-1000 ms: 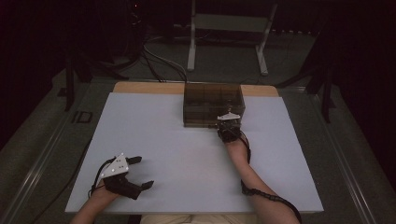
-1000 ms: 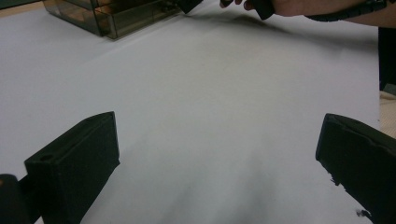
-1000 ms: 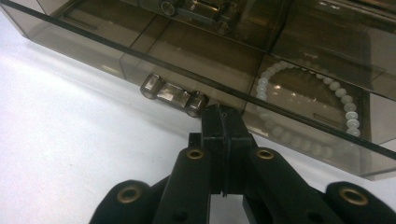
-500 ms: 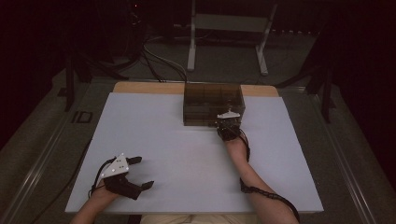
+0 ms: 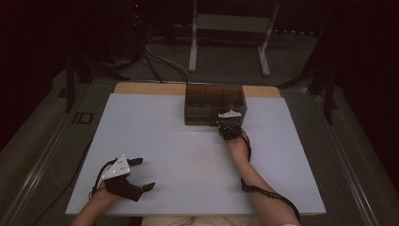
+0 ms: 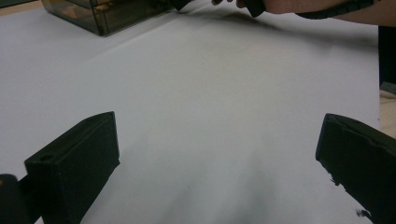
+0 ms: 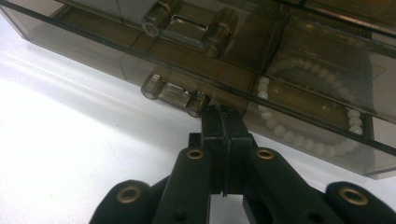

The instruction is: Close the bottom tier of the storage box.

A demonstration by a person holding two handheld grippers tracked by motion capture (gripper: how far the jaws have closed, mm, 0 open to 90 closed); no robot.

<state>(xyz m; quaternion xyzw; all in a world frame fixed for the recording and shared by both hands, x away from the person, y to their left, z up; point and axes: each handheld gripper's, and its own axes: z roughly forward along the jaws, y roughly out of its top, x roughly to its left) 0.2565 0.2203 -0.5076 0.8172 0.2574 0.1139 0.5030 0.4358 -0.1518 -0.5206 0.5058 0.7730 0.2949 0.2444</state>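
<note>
Two tongs are at work over the white counter. The right tongs have their jaws pressed flat together, nothing between them, and their tips sit against the front of a smoky, see-through drawer box, right at the end of the lower drawer handle. Whether the tips actually bear on the handle I cannot tell. A second, like handle sits on the drawer above. Behind the lower drawer's front, to the right of the tips, lies a string of pale beads.

From the high view, the right tongs reach the near right corner of the drawer box, which stands at the far edge of the counter, near its middle. The left tongs rest near the counter's front left corner, well apart from the box, with jaws spread wide and empty. In the left gripper view, the left tongs frame bare white surface, with the box at the top left.

Against the earlier frames nothing differs: both hands, both tongs and the box lie just as they did a second ago.

No brand, label or legible writing can be made out on the box or the tongs.
</note>
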